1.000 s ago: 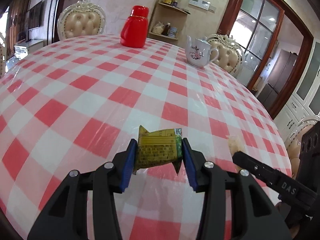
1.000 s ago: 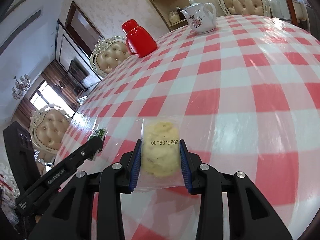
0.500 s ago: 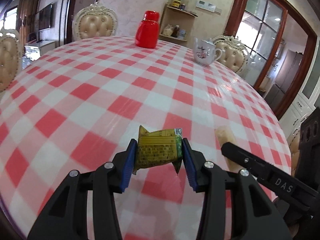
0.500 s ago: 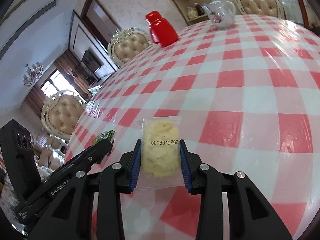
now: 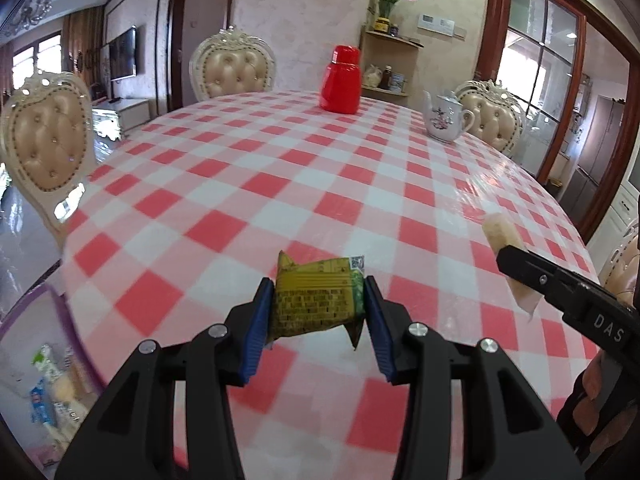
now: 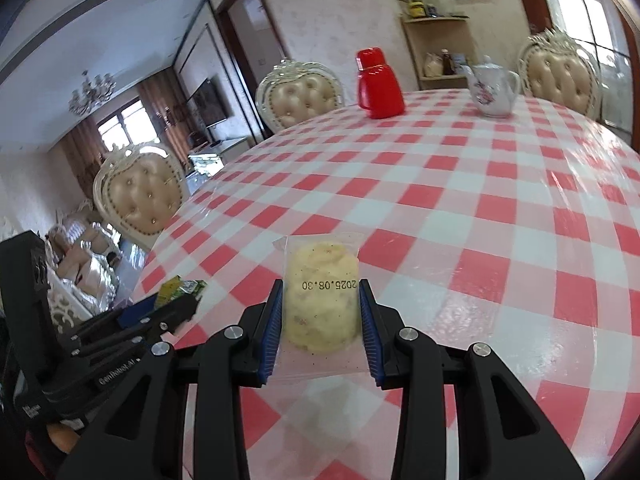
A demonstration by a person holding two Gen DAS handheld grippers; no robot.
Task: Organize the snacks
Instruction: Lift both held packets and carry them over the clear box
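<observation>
While left fingers (image 5: pixel 261 320) pinch yellow snack (image 5: pixel 318 302), right fingers (image 6: pixel 273 320) clamp, seemingly, a cookie packet (image 6: pixel 320 300).

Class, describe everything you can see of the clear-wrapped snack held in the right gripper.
The clear-wrapped snack is a pale yellow, lumpy round cake with dark specks, sealed in a transparent plastic packet stamped 2025.08.30, printed upside down in the right wrist view. The right gripper pinches it between blue pads, above the red-checked tablecloth. The left wrist view shows it edge-on.
</observation>
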